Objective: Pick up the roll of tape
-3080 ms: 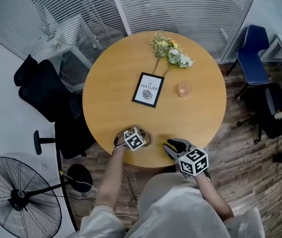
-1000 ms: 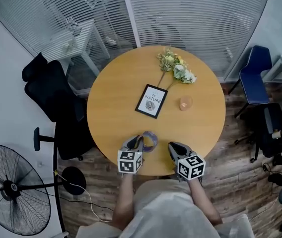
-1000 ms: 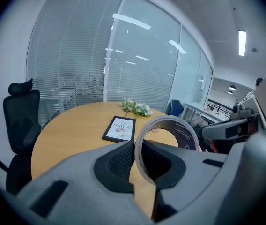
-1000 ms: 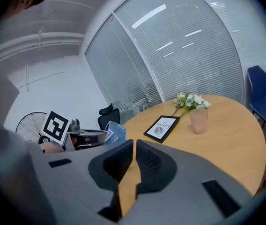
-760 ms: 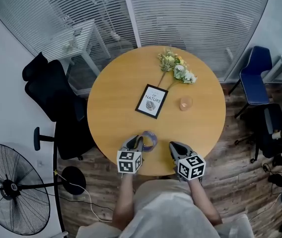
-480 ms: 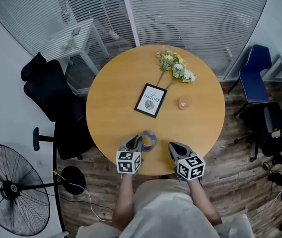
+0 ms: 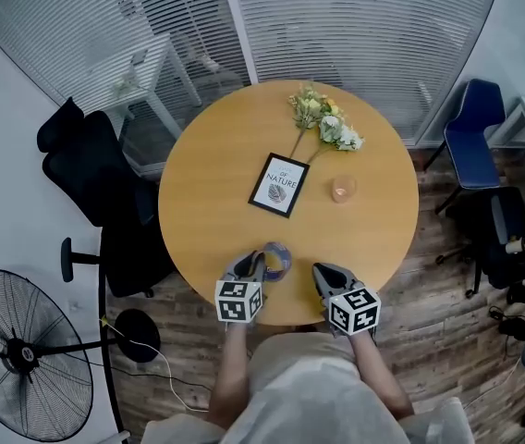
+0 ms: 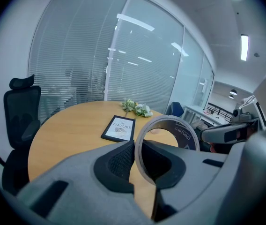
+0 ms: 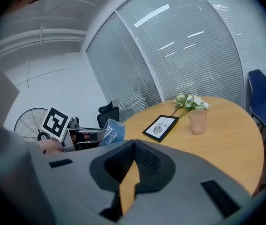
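Observation:
The roll of tape [image 7: 277, 259] is a blue-grey ring with a dark printed inside. It stands upright over the near edge of the round wooden table [image 7: 209, 169]. My left gripper [image 7: 252, 266] is shut on it. In the left gripper view the ring's wall [image 8: 185, 135] is pinched between the two pads, and the rest of the ring rises above and to the right of them. My right gripper [image 7: 323, 274] hovers just right of the roll with its jaws shut and nothing between them. In the right gripper view its fingertips [image 9: 134, 146] meet, and the tape [image 9: 113, 131] shows at the left.
On the table lie a black-framed print [image 7: 278, 184], a bunch of flowers [image 7: 323, 124] and a pink glass [image 7: 342, 189]. A black office chair [image 7: 82, 160] and a floor fan [image 7: 24, 370] stand to the left, and a blue chair [image 7: 471, 118] to the right.
Since the earliest frame the left gripper has drawn back to the table's near edge, and the roll now stands upright in it. The right gripper's fingers, spread then, now meet.

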Motion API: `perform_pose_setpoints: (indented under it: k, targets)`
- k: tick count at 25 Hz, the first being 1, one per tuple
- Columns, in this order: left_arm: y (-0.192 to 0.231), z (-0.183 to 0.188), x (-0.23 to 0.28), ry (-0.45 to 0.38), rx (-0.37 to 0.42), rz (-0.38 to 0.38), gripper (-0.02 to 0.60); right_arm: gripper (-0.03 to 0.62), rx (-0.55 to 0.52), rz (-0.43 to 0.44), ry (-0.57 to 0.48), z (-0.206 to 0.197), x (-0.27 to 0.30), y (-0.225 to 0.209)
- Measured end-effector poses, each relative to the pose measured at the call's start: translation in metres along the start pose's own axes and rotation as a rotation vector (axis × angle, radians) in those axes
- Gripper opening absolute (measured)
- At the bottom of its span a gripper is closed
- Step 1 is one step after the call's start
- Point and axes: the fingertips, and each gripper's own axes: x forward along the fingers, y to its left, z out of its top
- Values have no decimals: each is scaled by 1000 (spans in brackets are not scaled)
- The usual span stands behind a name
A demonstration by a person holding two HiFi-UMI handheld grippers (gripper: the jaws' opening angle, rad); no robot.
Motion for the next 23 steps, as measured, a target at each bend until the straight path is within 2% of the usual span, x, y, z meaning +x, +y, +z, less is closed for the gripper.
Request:
perform_pose_setpoints:
  k: [23]
  targets:
    - [-2,1,-5,-20,-6,-3,48,-3,-14,10,3,-3,-1,4]
